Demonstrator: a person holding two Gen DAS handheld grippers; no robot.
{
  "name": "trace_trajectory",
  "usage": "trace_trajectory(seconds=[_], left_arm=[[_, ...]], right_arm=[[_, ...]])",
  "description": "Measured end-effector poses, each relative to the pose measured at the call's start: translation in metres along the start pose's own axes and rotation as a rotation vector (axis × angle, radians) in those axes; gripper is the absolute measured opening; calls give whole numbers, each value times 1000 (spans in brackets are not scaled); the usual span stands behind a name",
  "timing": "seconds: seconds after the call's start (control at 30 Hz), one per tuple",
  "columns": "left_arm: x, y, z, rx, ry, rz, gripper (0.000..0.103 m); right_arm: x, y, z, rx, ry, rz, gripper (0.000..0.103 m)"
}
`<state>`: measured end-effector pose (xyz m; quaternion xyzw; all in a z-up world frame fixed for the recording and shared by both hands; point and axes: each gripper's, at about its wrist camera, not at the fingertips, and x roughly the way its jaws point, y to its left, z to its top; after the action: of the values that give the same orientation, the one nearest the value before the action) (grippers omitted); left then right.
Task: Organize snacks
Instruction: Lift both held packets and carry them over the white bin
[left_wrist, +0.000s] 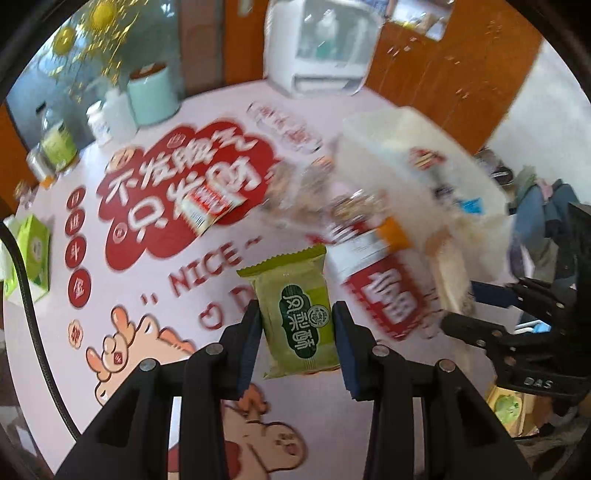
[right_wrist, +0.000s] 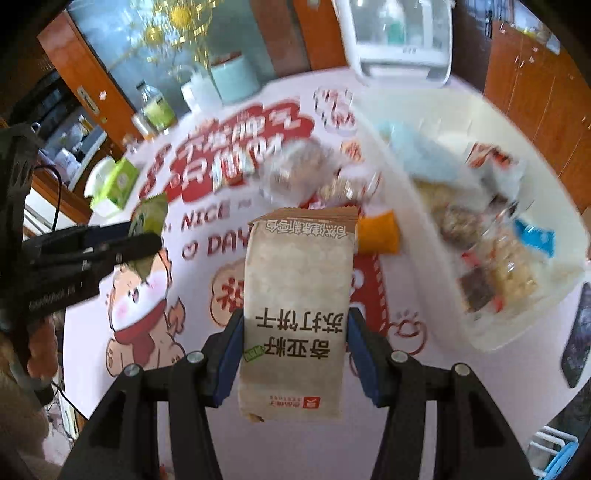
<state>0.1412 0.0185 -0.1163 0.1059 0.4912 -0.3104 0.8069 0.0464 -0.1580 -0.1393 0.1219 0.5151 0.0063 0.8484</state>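
Observation:
My left gripper (left_wrist: 297, 312) is shut on a green snack packet (left_wrist: 297, 314), lifted clear of the table. My right gripper (right_wrist: 293, 328) is shut on a tan cracker packet (right_wrist: 295, 314), also held above the table. The right gripper (left_wrist: 491, 306) shows at the right edge of the left wrist view, and the left gripper (right_wrist: 147, 229) with its green packet (right_wrist: 149, 216) at the left of the right wrist view. A white bin (right_wrist: 417, 206) holding several snacks stands at the right. Loose snacks lie beside it: clear-wrapped cakes (right_wrist: 295, 170), an orange packet (right_wrist: 378, 234), a red-and-white box (left_wrist: 384, 291).
The round table (left_wrist: 122, 280) has a pink cloth with red lettering and cartoon figures. At its far side stand a mint pot (left_wrist: 153, 96), white bottles (left_wrist: 110, 114), a green-labelled bottle (left_wrist: 59, 144) and a white appliance (left_wrist: 321, 48). A green tissue box (left_wrist: 33, 254) sits left; a dark phone (right_wrist: 578, 332) right.

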Motion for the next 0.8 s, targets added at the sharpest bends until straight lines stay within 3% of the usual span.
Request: trace_trajectory(seconds=[0.3,0.5,0.8], left_arm=[[-54,-70,50,93,-205,-19,37],[-70,-122,97,125,-324,25,37],[-45,-189,151,104,-359,59,37]], right_arm=[[-63,-20,34,-20,-199,-56,55],[-96,-50,51,-7,-305,-105,55],[-116,-126,72,81,-390,-174,55]])
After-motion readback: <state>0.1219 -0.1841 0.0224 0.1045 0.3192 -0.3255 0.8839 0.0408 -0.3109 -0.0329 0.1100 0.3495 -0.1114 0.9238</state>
